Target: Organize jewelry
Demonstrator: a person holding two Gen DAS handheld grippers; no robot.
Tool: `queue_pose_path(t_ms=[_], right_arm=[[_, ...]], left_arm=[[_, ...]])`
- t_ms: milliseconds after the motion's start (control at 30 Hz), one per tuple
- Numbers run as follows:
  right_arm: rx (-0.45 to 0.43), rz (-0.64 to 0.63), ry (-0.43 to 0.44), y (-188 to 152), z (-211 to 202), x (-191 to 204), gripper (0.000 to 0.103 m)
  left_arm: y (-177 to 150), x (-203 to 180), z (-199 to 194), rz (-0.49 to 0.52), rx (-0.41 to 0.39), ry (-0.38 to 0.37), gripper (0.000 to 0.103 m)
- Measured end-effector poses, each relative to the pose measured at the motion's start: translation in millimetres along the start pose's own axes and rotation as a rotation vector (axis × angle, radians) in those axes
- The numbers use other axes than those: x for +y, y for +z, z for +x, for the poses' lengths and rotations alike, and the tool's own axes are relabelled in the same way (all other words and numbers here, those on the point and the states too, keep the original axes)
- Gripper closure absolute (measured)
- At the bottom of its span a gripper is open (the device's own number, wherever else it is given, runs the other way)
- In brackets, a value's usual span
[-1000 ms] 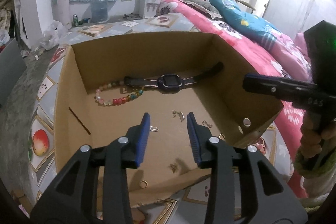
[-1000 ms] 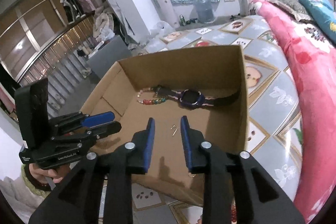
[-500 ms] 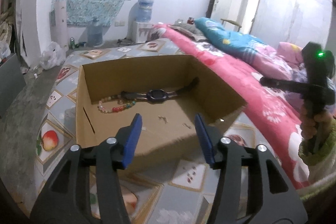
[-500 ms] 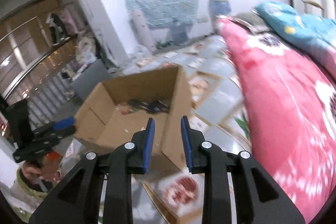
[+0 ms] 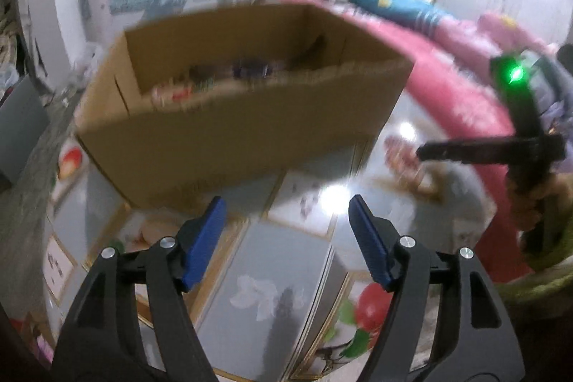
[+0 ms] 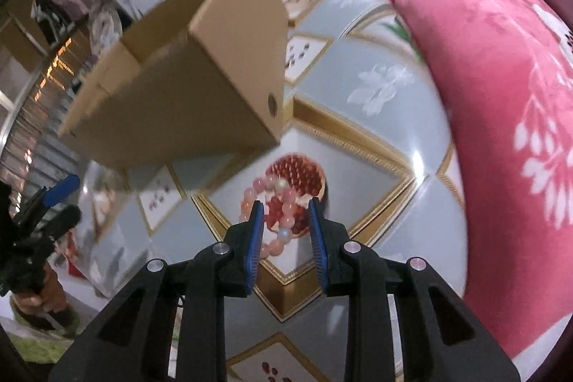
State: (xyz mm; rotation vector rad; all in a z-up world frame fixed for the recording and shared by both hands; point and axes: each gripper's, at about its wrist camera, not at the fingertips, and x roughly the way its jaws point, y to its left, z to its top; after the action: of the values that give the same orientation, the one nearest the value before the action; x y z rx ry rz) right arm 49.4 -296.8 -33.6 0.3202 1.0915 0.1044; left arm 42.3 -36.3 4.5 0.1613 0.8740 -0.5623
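- The right gripper [image 6: 284, 231] is nearer the work: a pink bead bracelet [image 6: 274, 206] lies on the tiled floor [image 6: 376, 138] just ahead of its fingers [image 6: 255, 231], part of the loop showing between them; narrowly parted, not visibly pinching it.
- The left gripper [image 5: 286, 240] fingers are opening, empty.
- Beyond both stands the cardboard box [image 5: 232, 124], holding blurred jewelry.

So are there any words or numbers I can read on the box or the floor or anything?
No, none can be read.
Cardboard box: plain brown sides, no print.
Floor tiles: only pictures of flowers and fruit, no letters.
Pink blanket: white flower pattern, no words.
Left claw: any marking is too blurred to read.
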Motion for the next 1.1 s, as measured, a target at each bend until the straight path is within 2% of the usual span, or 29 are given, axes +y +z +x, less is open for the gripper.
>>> queue_pose_path(t_ms=[200, 300, 567, 767, 900, 1100], right_arm=[[0.011, -0.101, -0.092, -4.9, 6.3, 15.4, 0.093], [0.017, -0.120, -0.083, -6.7, 5.9, 19.5, 0.093], [0.021, -0.152, 0.097, -17.6, -1.6, 50.7, 0.093], [0.025, -0.175, 0.291, -17.3, -3.7, 83.2, 0.093], [0.043, -0.201, 0.247, -19.1, 4.6, 85.4, 0.093], [0.050, -0.172, 0.111, -18.7, 10.3, 63.6, 0.093]], left_arm=[[-12.0, -2.1, 16.1, -0.007, 0.047, 0.020, 0.036], [-14.2, -2.0, 18.1, -0.003, 0.050, 0.033, 0.036], [-15.8, 5.0, 20.3, -0.023, 0.058, 0.049, 0.036], [-17.4, 13.3, 20.6, -0.047, 0.061, 0.064, 0.036], [-18.2, 14.3, 20.0, -0.051, 0.058, 0.066, 0.036], [-16.2, 5.5, 23.4, -0.030, 0.038, 0.029, 0.036]])
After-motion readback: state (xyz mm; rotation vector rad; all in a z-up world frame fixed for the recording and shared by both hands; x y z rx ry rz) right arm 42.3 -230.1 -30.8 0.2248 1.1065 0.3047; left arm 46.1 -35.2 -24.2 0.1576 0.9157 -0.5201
